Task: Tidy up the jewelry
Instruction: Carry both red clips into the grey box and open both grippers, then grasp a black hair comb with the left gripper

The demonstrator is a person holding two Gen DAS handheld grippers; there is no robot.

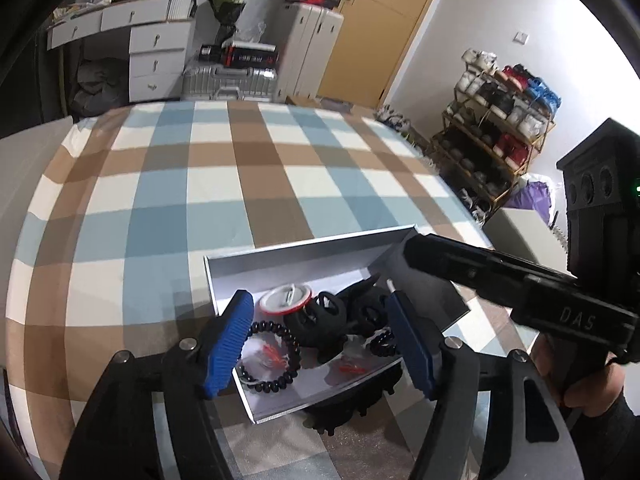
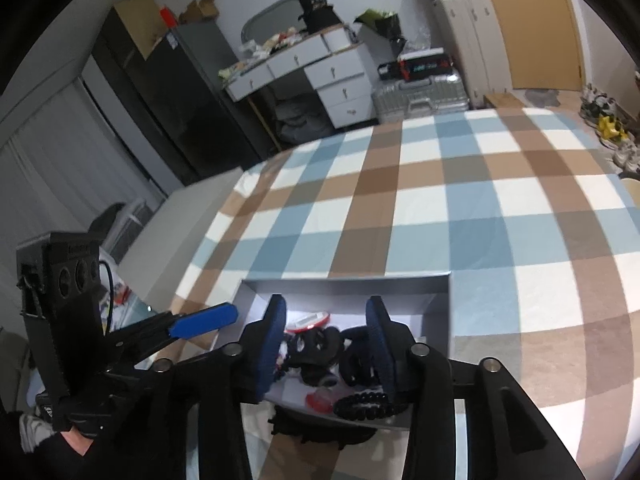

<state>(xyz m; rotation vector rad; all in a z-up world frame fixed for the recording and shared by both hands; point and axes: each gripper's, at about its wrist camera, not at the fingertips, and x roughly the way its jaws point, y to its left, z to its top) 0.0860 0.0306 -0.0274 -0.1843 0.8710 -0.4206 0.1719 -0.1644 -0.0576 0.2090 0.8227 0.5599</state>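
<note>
Both the left gripper [image 1: 320,344] and right gripper [image 2: 326,350] hover part-open and seemingly empty over the box [image 1: 304,250], jewelry gathered inside.

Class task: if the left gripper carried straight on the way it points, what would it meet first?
Most likely the black hair claw clips piled in the white box, which lie between the open fingers of the left gripper; depth is hard to judge.

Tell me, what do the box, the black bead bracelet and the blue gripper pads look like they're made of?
Box: likely matte grey-white cardboard, with thin straight folded walls. Black bead bracelet: glossy round beads, perhaps polished stone, glass or plastic; can't tell. Blue pads: ribbed, matte, probably rubber or soft plastic.
</note>
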